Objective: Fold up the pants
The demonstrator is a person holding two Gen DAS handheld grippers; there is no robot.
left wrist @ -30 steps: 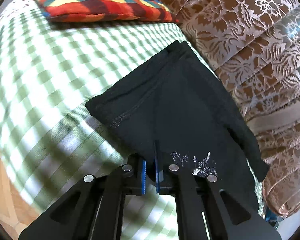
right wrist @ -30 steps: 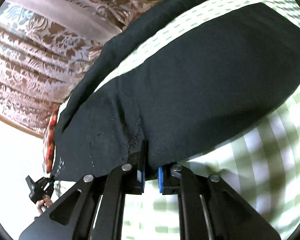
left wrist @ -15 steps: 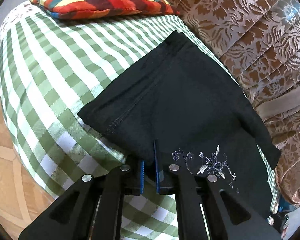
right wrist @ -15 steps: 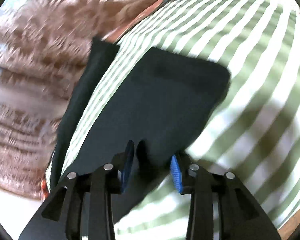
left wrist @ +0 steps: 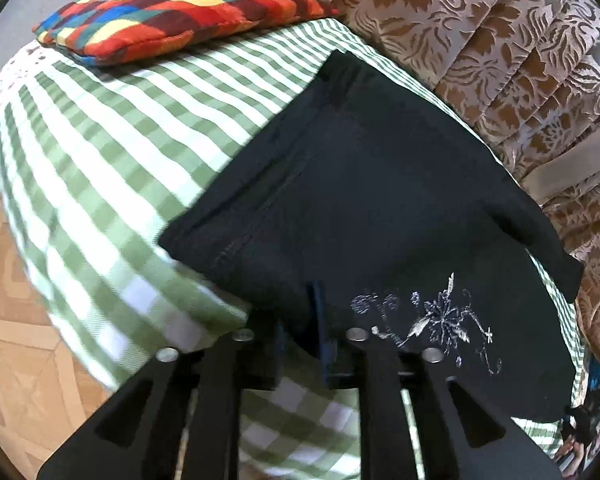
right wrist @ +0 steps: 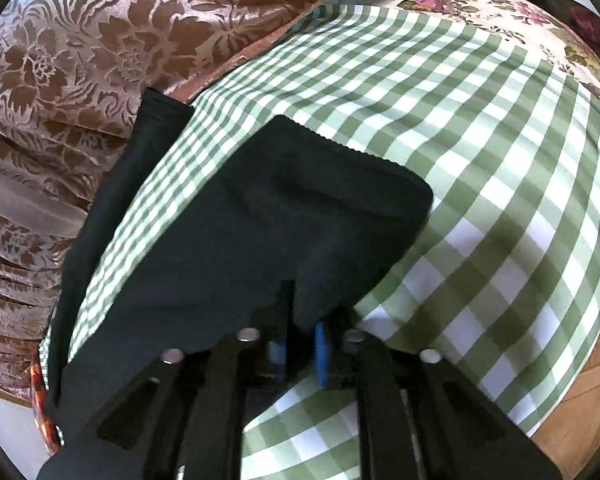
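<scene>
Black pants (left wrist: 360,200) with silver flower embroidery (left wrist: 440,316) lie on a green checked cloth (left wrist: 112,168). My left gripper (left wrist: 300,320) is shut on the near edge of the pants by the waist end. In the right wrist view a pant leg (right wrist: 260,220) lies spread with its hem (right wrist: 340,144) towards the far side. The other leg (right wrist: 112,184) runs along the curtain side. My right gripper (right wrist: 300,320) is shut on the near edge of the spread leg, with cloth bunched between the blue pads (right wrist: 321,344).
A red, blue and yellow checked cushion (left wrist: 172,12) lies at the far end of the cloth. A brown floral curtain (left wrist: 500,52) hangs along the far side, also in the right wrist view (right wrist: 100,40). Wooden floor (left wrist: 4,340) lies below the near edge. A floral cloth (right wrist: 500,12) covers the far corner.
My right gripper opened, moved along the leg towards the hem and has shut on the leg's edge again. My left gripper has kept its grip and shifted slightly.
</scene>
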